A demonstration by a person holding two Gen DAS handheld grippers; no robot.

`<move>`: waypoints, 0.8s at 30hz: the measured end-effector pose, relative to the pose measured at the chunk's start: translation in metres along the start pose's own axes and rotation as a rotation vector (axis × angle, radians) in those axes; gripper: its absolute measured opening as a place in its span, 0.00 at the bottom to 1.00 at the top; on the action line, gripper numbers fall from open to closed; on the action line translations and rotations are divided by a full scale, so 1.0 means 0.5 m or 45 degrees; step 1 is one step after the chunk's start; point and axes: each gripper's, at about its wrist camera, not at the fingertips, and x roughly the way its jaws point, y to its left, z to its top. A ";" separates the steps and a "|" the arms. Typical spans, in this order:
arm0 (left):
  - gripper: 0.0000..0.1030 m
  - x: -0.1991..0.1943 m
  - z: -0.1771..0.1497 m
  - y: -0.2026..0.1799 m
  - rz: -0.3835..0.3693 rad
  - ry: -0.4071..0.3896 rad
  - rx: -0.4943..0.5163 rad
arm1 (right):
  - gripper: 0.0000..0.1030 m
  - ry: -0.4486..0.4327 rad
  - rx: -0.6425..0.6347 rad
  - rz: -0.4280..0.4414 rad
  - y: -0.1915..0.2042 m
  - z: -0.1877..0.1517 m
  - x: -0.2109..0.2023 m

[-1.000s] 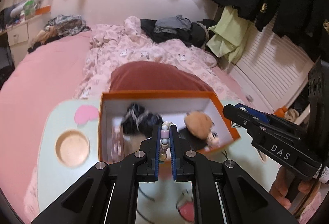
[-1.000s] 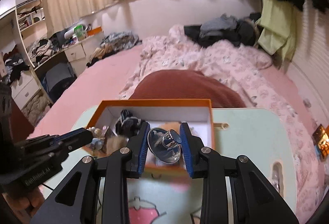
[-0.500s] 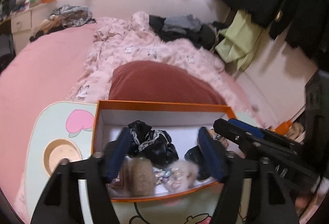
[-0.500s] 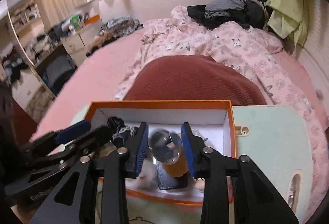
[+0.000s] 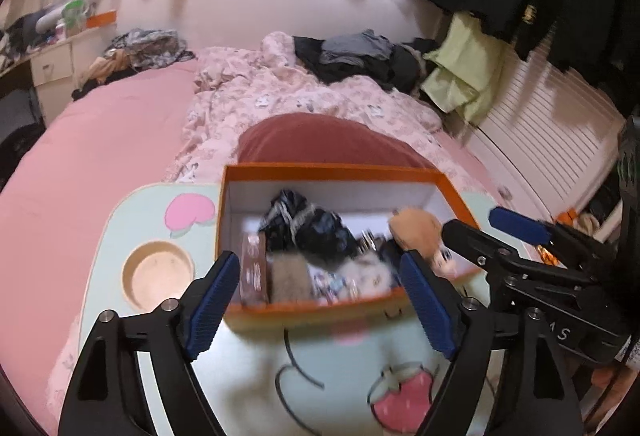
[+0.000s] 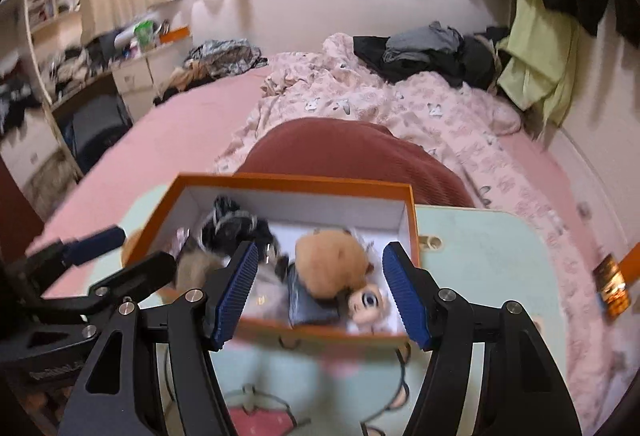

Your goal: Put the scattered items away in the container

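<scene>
On the pale green lap table [image 5: 132, 211], toward 12 o'clock from both cameras: an orange box [image 5: 332, 168] with white inner walls, already well filled. Inside, at about 11 o'clock, a black frilly bundle [image 5: 308, 226]; at 3 o'clock, a tan plush toy [image 6: 332, 264] lying over a dark flat item [image 6: 308, 302]; along the near wall, a fuzzy beige piece [image 5: 290, 278], a small pinkish packet [image 5: 254, 270] and some blurred trinkets, too smeared to name.

Left gripper [image 5: 322, 298]: blue pads spread wide and opening further, nothing between them but the view down to the box's near edge. Right gripper [image 6: 320, 296]: likewise opening, pads apart on either side of the plush, not pressing on it, holding nothing. Judged as both loads let go into the box.

Bare table otherwise, as far as visible: only printed decoration, a heart [image 5: 188, 211] and a strawberry [image 5: 404, 392], plus a round cup recess [image 5: 158, 272] at 9 o'clock. No loose items seen on the surface; the parts under the grippers and off the edges hidden, so cannot rule out stragglers. Probably close to done, with at most a last check left.
</scene>
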 end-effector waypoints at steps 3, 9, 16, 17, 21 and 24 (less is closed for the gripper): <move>0.86 -0.025 -0.030 0.004 0.030 -0.015 0.006 | 0.64 0.004 0.018 0.023 0.000 -0.031 -0.023; 0.89 -0.025 -0.108 0.012 0.050 0.044 -0.027 | 0.64 0.032 0.046 0.011 0.000 -0.106 -0.044; 0.89 0.009 -0.182 0.005 0.100 0.119 -0.028 | 0.64 0.132 0.081 -0.013 0.006 -0.191 -0.016; 0.89 0.013 -0.189 0.004 0.123 0.125 -0.022 | 0.64 0.142 0.081 -0.029 0.008 -0.200 -0.012; 0.91 0.032 -0.207 0.013 0.192 0.179 -0.025 | 0.64 0.175 0.077 -0.071 0.015 -0.231 0.001; 1.00 0.035 -0.211 0.021 0.269 0.179 -0.040 | 0.64 0.184 0.049 -0.106 0.024 -0.243 0.005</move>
